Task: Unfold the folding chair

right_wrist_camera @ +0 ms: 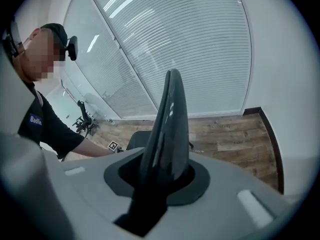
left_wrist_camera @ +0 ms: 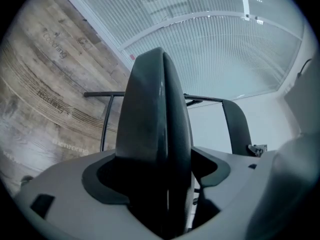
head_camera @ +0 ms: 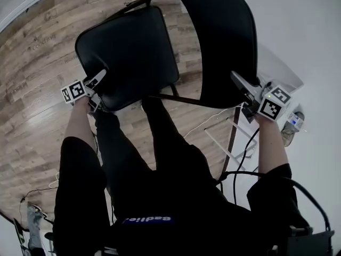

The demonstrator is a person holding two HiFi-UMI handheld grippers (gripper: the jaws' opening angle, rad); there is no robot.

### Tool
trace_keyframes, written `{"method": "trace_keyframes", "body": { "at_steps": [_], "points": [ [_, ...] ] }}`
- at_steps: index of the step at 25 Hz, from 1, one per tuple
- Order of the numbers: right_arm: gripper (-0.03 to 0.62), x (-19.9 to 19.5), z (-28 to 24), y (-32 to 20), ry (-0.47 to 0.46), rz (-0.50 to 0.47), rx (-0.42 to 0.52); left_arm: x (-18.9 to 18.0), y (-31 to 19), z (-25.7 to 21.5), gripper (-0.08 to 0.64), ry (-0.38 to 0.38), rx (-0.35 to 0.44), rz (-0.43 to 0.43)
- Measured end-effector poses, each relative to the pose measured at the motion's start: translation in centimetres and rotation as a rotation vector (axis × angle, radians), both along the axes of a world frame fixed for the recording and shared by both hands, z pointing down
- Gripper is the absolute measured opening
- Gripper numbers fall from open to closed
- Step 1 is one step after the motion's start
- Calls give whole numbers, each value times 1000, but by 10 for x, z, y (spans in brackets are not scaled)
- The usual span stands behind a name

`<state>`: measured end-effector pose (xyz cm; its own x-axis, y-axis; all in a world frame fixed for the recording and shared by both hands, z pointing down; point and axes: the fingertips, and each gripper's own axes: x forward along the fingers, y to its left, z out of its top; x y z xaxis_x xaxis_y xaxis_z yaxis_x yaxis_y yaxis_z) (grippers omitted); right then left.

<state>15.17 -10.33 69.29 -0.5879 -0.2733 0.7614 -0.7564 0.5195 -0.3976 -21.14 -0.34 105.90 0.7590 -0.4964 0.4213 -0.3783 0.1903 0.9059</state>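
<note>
**Folding chair (head_camera: 165, 52) stood open on the floor, upper centre of the frame.**
The backrest (head_camera: 218, 41) rim is clenched by the right gripper (head_camera: 237, 82). The seat (head_camera: 128, 52) corner lies between the widely spread jaws of the left gripper (head_camera: 99, 87), apparently unpressed. The frame is judged stiff and fairly heavy, the padded seat yielding and slick, so rims are best grasped. Legs may slide on the smooth plank floor (head_camera: 32, 89). Blinds (right_wrist_camera: 190, 49) and a white wall (head_camera: 309, 36) are seen.

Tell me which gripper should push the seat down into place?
Left, probably. The left gripper has a corner of the seat between its open jaws, while the right gripper is shut on the backrest edge and looks better left holding it.
</note>
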Motion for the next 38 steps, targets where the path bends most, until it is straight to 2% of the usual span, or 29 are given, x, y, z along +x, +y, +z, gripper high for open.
{"method": "trace_keyframes", "body": {
  "at_steps": [4,8,11,16,19,23,28,30,33,38],
  "points": [
    [84,1,6,9,8,19,1,-5,11,4,408,-102,-14,-13],
    [84,2,12,11,4,16,6,-18,13,7,408,-178,16,-28],
    [84,1,7,5,0,14,12,-35,12,-2,408,-209,43,-29],
    [84,2,15,6,-7,14,12,-61,37,-40,408,-233,62,-55],
    [86,2,14,5,4,28,11,-65,54,-79,408,-239,52,-67],
    [92,3,11,3,40,49,3,-48,67,-146,408,-228,62,-57],
    [151,18,9,11,128,66,-42,16,90,-232,408,-193,95,73],
    [215,20,8,22,160,25,-66,35,95,-268,408,-192,130,122],
    [233,16,-4,17,166,24,-14,42,91,-318,408,-202,197,172],
    [241,47,-48,38,187,70,69,62,96,-389,408,-188,281,214]
  ]
}}
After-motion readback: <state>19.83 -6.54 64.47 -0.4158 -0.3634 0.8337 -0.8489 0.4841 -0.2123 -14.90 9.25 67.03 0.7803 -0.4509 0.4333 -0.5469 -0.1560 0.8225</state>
